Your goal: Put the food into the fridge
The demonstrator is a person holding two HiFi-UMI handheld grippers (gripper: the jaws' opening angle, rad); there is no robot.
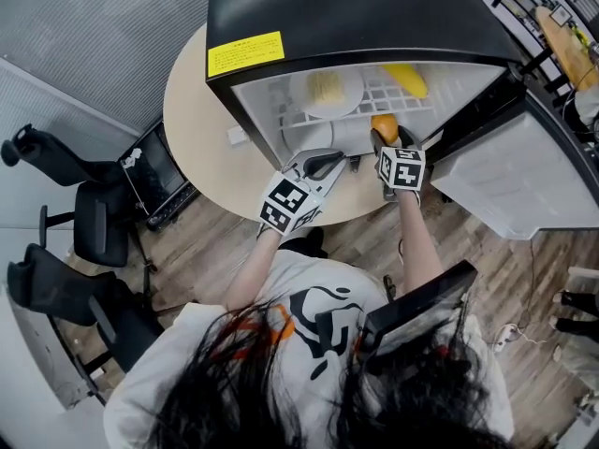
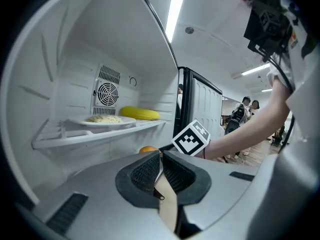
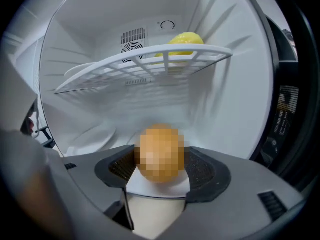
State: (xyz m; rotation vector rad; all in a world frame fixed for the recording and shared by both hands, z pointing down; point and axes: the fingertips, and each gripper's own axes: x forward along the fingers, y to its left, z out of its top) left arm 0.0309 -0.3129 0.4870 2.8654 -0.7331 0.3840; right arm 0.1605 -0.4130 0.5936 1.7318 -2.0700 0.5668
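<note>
An office: swivel chairs [image 1: 98,227] beside a round table [image 1: 201,148] bearing a mini fridge [image 1: 356,7], strip lights [image 2: 174,15] overhead.

the fridge [image 1: 365,7] is shiny black outside and smooth white plastic inside. the floor [image 1: 211,241] looks like wood boards. the right gripper [image 3: 160,160] is dull grey plastic with bumpy black pads [image 3: 202,170].

A round beige desk [image 1: 197,129] stands on a brown wood-plank floor [image 1: 225,241]. Black office chairs [image 1: 94,223] sit beside it. Two distant bystanders [image 2: 247,109] stand under ceiling strip lights [image 2: 174,16].
</note>
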